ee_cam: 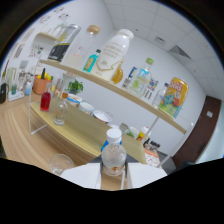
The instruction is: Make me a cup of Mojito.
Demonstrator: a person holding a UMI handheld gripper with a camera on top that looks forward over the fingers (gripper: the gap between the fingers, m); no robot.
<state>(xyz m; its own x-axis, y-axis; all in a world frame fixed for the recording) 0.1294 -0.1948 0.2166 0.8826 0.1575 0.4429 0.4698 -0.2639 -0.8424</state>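
Observation:
A clear plastic bottle (114, 152) with a white cap and a blue label stands upright between my fingers. My gripper (114, 176) is shut on its lower body, with a white finger (82, 176) pressing on each side. An empty clear glass (60, 163) sits on the wooden table just left of the left finger. A second clear glass (60, 113) stands farther off on the light wooden counter (85, 127), with a small red bottle (45, 100) beside it.
Above the counter runs a long wall shelf (120, 90) crowded with bottles, among them a large white one (116, 50), and a colourful box (175, 97). An orange pot (40, 84), a small plant (75, 86) and white bowls (102, 116) stand behind the counter. A dark door (207, 131) is beyond.

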